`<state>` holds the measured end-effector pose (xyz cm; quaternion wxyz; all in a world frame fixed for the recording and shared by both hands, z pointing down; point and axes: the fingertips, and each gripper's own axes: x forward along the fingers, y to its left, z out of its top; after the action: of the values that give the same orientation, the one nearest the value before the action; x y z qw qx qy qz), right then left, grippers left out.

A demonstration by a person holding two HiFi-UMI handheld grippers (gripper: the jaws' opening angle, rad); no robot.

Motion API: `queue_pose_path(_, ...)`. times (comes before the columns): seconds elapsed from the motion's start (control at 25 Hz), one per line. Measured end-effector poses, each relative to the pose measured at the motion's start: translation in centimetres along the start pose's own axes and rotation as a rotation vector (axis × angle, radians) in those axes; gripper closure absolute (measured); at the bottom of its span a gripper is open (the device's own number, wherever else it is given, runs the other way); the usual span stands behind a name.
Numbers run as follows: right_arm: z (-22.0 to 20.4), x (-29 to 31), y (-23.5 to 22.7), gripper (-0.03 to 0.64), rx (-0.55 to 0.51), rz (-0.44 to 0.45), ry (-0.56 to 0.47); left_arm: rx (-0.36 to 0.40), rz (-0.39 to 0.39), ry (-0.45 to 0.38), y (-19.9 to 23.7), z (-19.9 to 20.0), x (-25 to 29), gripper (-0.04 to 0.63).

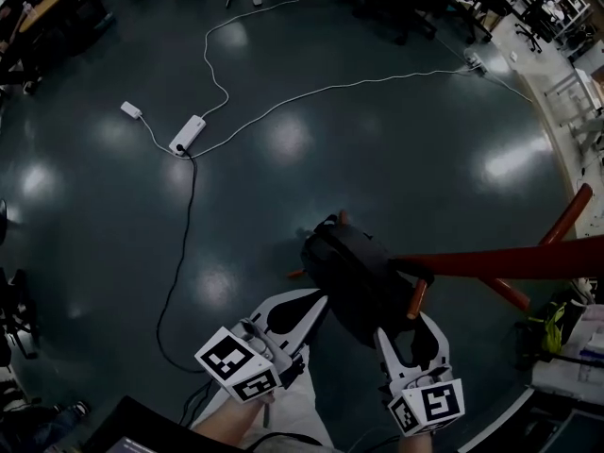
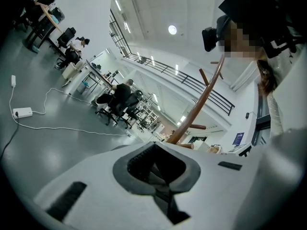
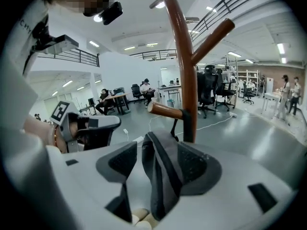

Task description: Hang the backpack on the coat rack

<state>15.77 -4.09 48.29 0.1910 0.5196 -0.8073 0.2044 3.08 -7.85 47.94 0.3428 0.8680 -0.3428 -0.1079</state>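
Right gripper [image 3: 160,152], jaws wide, straddles grey strap [image 3: 158,190] of black fabric backpack [image 1: 354,276]; red-brown wooden coat rack [image 3: 184,71] directly ahead; left gripper [image 2: 154,150] closed.

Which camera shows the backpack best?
The head view shows most of the dark backpack at the red coat rack. The right gripper view shows only a strap between its jaws; the left gripper view shows none.

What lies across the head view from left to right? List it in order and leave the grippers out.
In order: small white plug adapter → white power strip → black backpack → red-brown wooden coat rack pole.
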Motion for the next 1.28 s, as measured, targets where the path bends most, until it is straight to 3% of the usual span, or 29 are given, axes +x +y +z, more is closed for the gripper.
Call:
queue_pose_path(0.12, 0.7, -1.3, 1.0, 0.362, 0.022, 0.036, -0.006, 0.000, -0.005, 0.000, -0.7, 0.6, 0.2, 0.586)
queue_pose_path(0.32, 4.3, -3.7, 3.3, 0.377, -0.034, 0.067, -0.019, 0.011, -0.063, -0.019, -3.2, 3.4, 1.1, 0.586)
queue_pose_path(0.64, 9.1, -6.3, 4.8, 0.542, 0.054, 0.043, -0.115, 0.054, -0.124, 0.014, -6.6, 6.2, 1.0, 0.586)
queue_pose_path(1.28, 15.1, -9.9, 8.5, 0.571, 0.008, 0.107, -0.211, 0.103, -0.246, -0.019, -13.9, 11.7, 2.0, 0.586)
